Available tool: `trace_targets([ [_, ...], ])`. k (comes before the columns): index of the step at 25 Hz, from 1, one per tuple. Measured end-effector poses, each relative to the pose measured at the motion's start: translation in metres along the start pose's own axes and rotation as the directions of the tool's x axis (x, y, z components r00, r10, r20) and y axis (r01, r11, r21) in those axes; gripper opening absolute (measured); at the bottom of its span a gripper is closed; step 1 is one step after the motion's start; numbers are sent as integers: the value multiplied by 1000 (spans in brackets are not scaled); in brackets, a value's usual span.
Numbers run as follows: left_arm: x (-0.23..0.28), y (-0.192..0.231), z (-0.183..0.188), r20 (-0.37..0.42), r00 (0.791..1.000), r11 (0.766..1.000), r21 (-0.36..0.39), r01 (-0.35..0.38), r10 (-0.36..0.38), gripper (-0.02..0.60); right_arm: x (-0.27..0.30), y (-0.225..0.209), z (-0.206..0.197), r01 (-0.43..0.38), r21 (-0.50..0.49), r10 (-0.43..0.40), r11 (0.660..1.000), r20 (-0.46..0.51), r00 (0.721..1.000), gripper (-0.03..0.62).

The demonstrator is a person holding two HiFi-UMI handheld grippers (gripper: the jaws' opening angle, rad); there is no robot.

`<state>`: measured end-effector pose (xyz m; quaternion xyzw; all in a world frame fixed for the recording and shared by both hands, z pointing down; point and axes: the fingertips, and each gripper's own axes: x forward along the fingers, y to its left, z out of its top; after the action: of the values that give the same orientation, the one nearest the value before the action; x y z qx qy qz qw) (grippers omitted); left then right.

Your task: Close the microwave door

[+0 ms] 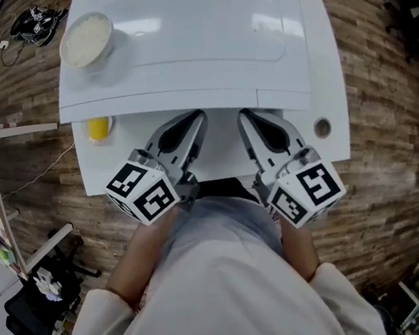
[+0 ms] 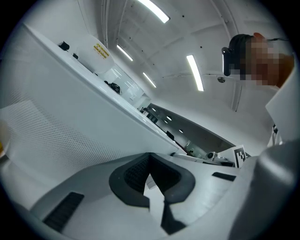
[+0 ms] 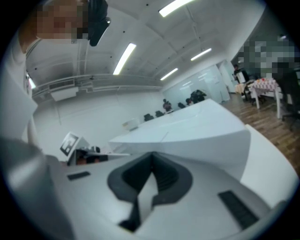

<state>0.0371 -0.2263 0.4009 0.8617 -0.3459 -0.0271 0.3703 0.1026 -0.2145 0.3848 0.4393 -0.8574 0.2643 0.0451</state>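
- We are viewing the white microwave (image 1: pixel 178 44) from above; it is standing on a white table (image 1: pixel 327 71), and its front edge is facing us.
- We cannot tell from any view whether the microwave door is open or shut.
- We are holding the left gripper (image 1: pixel 199 115) just in front of the microwave's front edge, towards its left half. Its jaws are pressing together at the tips, with nothing between them.
- We are holding the right gripper (image 1: pixel 242 114) beside it, in front of the microwave's right half. Its jaws are likewise meeting at the tips and gripping nothing.
- A round bowl (image 1: pixel 86 39) is resting on the microwave's top, at its rear left corner.
- A yellow object (image 1: pixel 99 128) is lying on the table, partly under the microwave's front left corner.
- A round hole (image 1: pixel 322 126) is showing in the table to the right of the microwave's front.
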Motion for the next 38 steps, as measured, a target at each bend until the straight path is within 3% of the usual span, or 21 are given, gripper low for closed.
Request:
trace_targets([
  [3,-1,3,-1,-13,1000,1000,-5,7,-7,12,4,5,-2,-92,-42,90,995,-59,994,23],
  [7,-9,6,3,-5,1000,1000,-10,8,-8,12,-3,7,0,-126,-63,121,990,-78,990,23],
  [26,-21,-23,-21,-3,1000,999,-16,30,-30,12,-55,2,-2,-66,-43,64,997,-45,997,23],
  [38,-31,-50,-24,30,998,999,8,53,-53,12,-86,12,-5,-77,-43,76,996,-15,997,23],
])
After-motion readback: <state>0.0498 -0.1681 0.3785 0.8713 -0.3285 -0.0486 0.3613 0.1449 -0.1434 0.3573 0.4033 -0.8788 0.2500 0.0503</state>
